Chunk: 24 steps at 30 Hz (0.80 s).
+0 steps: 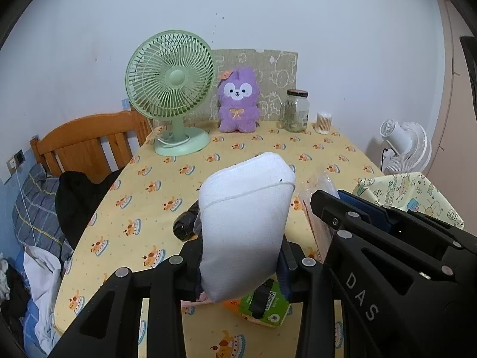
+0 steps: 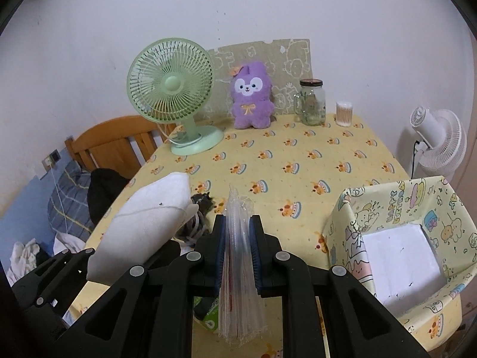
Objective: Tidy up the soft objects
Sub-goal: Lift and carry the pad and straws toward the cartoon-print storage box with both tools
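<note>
While both grippers hang above the near edge of the yellow cake-print tabletop (image 2: 298, 155), each holds one thing: left gripper (image 1: 238, 265) is clamped on one white padded fabric pouch (image 1: 244, 223), right gripper (image 2: 237, 256) is clamped narrow on one clear plastic packet (image 2: 238, 238). Both point down toward the far edge. One cartoon-print fabric bin (image 2: 396, 208) sits at the near right corner. Far edge: one green desk fan (image 2: 171, 89), one purple plush toy (image 2: 252, 100), one glass jar (image 2: 311, 101), one cotton-swab tub (image 2: 344, 113).
</note>
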Available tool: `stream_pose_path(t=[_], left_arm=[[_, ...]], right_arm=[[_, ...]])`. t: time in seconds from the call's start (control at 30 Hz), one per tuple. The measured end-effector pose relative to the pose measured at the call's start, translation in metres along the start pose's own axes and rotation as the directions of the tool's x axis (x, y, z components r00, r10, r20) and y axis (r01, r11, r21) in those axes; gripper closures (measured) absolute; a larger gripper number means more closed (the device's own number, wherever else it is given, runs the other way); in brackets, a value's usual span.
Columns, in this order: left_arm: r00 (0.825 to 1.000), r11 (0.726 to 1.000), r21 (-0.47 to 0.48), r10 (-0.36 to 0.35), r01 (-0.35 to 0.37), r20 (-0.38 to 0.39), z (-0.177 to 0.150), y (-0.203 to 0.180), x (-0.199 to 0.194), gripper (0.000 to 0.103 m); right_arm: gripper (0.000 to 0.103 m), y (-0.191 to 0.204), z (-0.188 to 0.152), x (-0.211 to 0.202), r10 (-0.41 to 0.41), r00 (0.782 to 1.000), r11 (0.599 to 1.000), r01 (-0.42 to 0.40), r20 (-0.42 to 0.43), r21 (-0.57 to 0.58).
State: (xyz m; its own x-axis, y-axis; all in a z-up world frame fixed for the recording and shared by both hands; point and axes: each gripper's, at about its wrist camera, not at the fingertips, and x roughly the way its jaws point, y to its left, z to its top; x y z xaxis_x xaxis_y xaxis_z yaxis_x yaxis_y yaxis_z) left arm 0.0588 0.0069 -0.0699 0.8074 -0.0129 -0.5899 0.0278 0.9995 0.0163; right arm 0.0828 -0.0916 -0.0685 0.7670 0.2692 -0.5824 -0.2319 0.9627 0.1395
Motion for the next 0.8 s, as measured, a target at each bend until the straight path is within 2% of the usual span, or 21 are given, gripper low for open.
stream_pose_path(t=[0.27,0.8], left_arm=[[0.999,0.999,0.005,-0.033,0.033,0.016,0.007,-0.012,-0.005,0.065],[0.993,0.994,0.037,-0.101,0.098,0.064,0.023,-0.053,-0.019,0.065]], right_arm=[[0.084,-0.01,0.007,-0.01,-0.004,1.0,1.0,0.004,0.017,0.013],[0.084,-0.044,0.018,-0.046,-0.063,0.995,0.998,0.062,0.074,0.015]])
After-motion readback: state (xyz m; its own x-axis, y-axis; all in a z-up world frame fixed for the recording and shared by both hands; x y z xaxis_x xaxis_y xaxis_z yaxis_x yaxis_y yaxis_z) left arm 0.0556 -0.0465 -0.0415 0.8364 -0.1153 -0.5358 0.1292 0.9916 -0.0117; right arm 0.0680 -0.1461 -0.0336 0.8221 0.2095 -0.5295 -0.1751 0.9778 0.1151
